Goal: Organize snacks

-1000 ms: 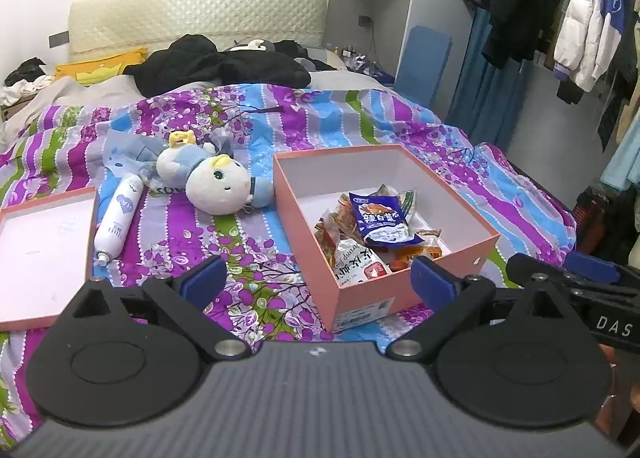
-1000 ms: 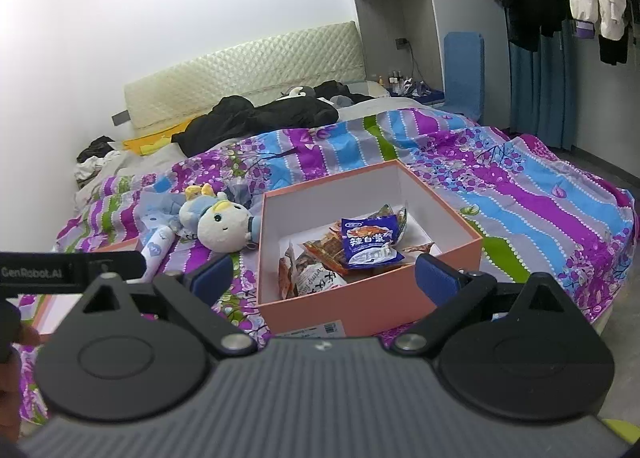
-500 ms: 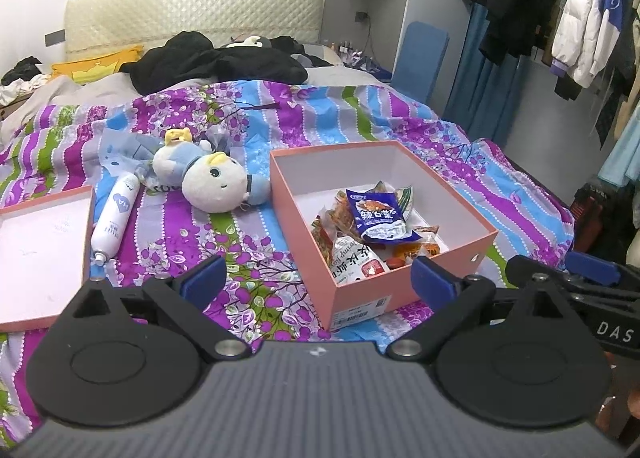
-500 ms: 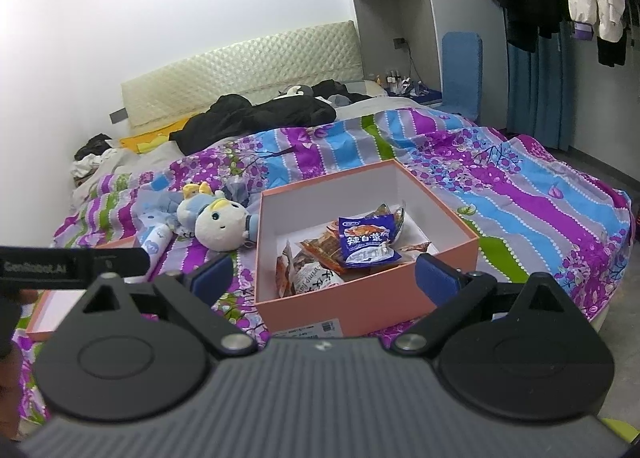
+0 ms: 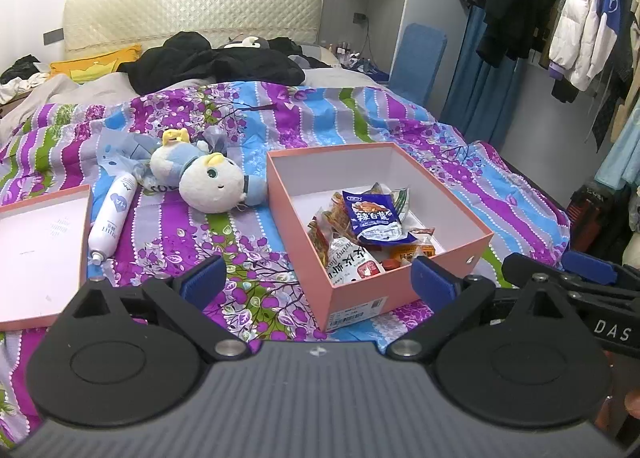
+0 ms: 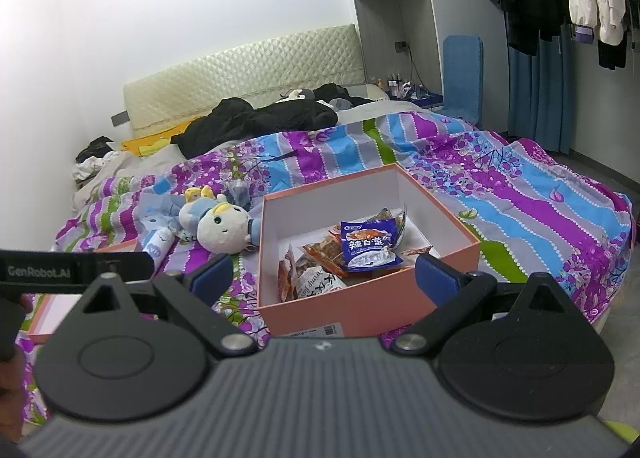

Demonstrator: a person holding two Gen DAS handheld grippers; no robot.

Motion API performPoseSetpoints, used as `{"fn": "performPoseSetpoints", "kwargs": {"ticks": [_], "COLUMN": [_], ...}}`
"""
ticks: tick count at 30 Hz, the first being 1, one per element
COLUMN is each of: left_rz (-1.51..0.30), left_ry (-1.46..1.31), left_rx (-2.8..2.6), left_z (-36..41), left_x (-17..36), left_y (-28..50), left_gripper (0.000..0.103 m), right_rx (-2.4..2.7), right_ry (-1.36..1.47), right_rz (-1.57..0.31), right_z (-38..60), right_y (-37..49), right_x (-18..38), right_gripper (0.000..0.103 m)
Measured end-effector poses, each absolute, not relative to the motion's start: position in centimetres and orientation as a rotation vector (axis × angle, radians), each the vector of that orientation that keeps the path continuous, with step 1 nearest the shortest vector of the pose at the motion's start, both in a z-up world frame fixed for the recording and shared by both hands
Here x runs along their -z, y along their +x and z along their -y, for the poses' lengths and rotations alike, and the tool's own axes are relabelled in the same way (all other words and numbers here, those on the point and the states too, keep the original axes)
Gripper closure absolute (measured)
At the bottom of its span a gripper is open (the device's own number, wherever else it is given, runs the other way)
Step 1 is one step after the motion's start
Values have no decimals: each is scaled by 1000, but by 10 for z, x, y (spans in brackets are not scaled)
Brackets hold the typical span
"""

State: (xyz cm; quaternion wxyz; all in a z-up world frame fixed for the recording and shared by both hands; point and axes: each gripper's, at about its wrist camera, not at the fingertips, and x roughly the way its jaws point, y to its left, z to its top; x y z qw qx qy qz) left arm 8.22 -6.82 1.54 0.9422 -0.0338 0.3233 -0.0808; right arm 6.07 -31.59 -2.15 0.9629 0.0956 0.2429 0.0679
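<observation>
Both the left gripper [image 5: 318, 282] and right gripper [image 6: 323, 277] hang wide apart and empty (barely shifted since a second ago) above the bed; the snack packets [image 5: 374, 218] stay inside the pink box [image 5: 360, 294]

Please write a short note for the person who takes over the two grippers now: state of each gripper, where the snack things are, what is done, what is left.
Left gripper: open, empty, above the bedspread near the box.
Right gripper: open, empty, in front of the box.
Pink box sits open on the bed, snack packets piled inside.
Box lid lies upside down on the left, beside a white bottle and plush toy.
Done: snacks appear boxed.
Left: probably fitting the lid.
</observation>
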Motion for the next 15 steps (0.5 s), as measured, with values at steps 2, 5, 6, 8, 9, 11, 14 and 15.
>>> {"fn": "performPoseSetpoints", "kwargs": {"ticks": [2,5,6,8,9,11,14,15], "left_rz": [-659,-662,-662,-661,-661,-663,-664,-664], "left_ry": [-69,-72,-71,-71,-72,-73,-72,-72], "left_rx": [165,165,166,166,166,166,167,165], "left_z": [68,68,68,67,68,68,68,68], "left_x": [-15,-16,-16,-16,-16,-16,-16,-16], "left_y": [82,81,81,81,81,81,80,80], "left_gripper": [3,3,3,3,3,3,3,3], "right_rx": [-140,-142,-142,-143,-144,-144,-144,-143], "right_ry": [196,199,197,201,201,200,202,202], "right_rz": [-492,-489,-487,-488,-489,-488,-488,-489], "right_z": [316,315,315,315,316,317,317,317], "right_y": [60,60,59,59,59,59,59,60], "right_x": [21,20,19,20,20,20,20,20], "right_gripper": [4,4,4,4,4,4,4,4]}}
